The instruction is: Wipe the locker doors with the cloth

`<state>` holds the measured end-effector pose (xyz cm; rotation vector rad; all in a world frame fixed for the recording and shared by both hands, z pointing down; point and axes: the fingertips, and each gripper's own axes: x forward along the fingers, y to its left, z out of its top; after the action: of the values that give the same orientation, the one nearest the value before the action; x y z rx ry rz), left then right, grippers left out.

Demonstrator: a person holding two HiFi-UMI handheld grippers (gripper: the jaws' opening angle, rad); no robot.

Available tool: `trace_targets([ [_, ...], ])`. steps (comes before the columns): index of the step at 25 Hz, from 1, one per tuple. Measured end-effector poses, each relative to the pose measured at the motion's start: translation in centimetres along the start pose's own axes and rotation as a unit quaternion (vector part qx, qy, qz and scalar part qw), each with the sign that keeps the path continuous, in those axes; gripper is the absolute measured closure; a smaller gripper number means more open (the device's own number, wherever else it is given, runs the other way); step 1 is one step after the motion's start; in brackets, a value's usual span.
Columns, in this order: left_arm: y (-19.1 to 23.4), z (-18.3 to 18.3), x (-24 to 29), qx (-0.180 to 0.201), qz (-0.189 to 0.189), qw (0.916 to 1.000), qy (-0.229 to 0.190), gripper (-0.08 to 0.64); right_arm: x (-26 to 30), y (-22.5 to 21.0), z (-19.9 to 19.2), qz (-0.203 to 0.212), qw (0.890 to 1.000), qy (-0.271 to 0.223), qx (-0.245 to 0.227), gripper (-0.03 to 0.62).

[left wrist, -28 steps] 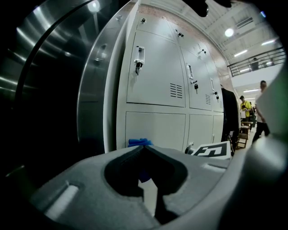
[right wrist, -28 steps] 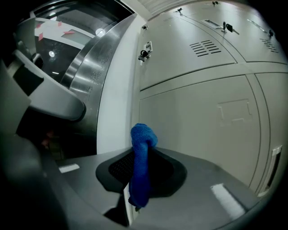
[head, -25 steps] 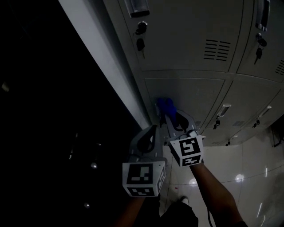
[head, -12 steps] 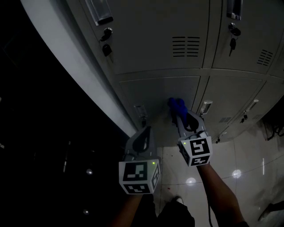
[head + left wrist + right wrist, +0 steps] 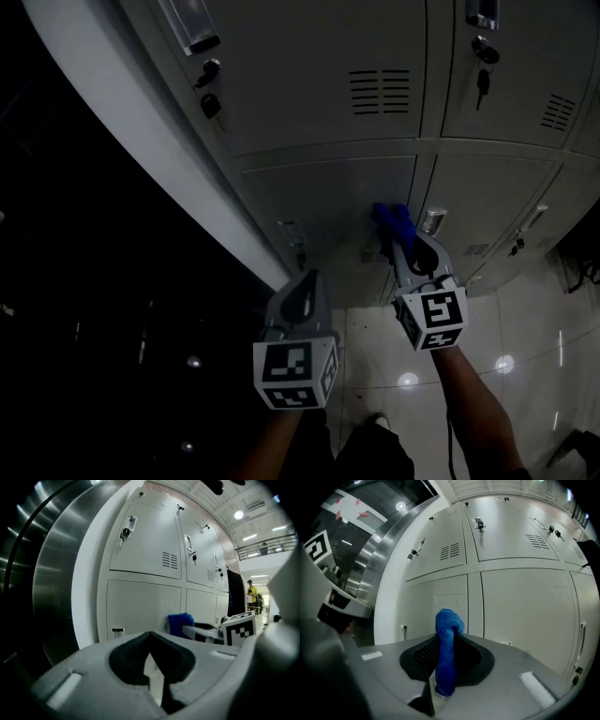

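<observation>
A bank of grey metal lockers (image 5: 319, 103) fills the upper centre and right of the head view. Its pale side panel (image 5: 141, 131) runs diagonally down from the upper left, with darkness beyond it. A glossy tiled floor (image 5: 525, 319) with spots of reflected light takes the lower right.

At lower centre, the left gripper (image 5: 302, 298) is held just off the lockers' bottom corner. In its own view (image 5: 151, 639) the jaws meet at the tips with nothing between them.

To its right, the right gripper (image 5: 405, 251) reaches to the lower tier of lockers, a forearm (image 5: 473, 403) trailing to the bottom edge. Its own view (image 5: 440, 641) shows the jaws clamped on the blue cloth (image 5: 449, 623), which stands up from them in a folded wad.

In the head view the cloth (image 5: 392, 220) sits just right of centre, seemingly against the right edge of the lower-left locker door (image 5: 319, 206). The left gripper view shows it (image 5: 180, 623) at centre right, close against that same door.

A slotted vent (image 5: 380, 91) marks the upper door near top centre. Keys hang from locks at upper left (image 5: 212, 103) and upper right (image 5: 483, 80).
</observation>
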<state>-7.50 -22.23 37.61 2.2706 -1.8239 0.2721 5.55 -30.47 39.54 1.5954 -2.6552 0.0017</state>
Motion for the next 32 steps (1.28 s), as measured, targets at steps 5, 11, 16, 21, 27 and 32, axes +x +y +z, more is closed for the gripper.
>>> trace_targets([
  [5, 2.4, -0.9, -0.6, 0.002, 0.021, 0.9998, 0.0, 0.557, 0.3, 6.0, 1.1, 0.058, 0.998, -0.028, 0.007, 0.529],
  [11, 4.9, -2.5, -1.6, -0.005, 0.036, 0.9993, -0.003, 0.557, 3.5, 13.5, -1.6, 0.117, 0.993, -0.013, 0.013, 0.529],
  [16, 5.9, -3.3, -2.1, 0.018, 0.032, 0.9993, -0.008, 0.557, 6.2, 17.7, -3.7, 0.142, 0.99, -0.004, 0.017, 0.529],
  [21, 7.3, -3.7, -1.9, 0.015, 0.033, 0.9991, -0.023, 0.557, 8.1, 19.3, -5.6, 0.143, 0.99, 0.003, 0.018, 0.529],
  [27, 8.1, -4.4, -1.1, 0.017, 0.027, 0.9992, -0.024, 0.557, 8.7, 18.8, -6.5, 0.124, 0.992, 0.005, 0.025, 0.529],
  [32, 7.4, -4.6, -0.3, 0.011, 0.018, 0.9995, -0.025, 0.557, 7.8, 16.4, -6.3, 0.102, 0.995, -0.001, 0.02, 0.529],
])
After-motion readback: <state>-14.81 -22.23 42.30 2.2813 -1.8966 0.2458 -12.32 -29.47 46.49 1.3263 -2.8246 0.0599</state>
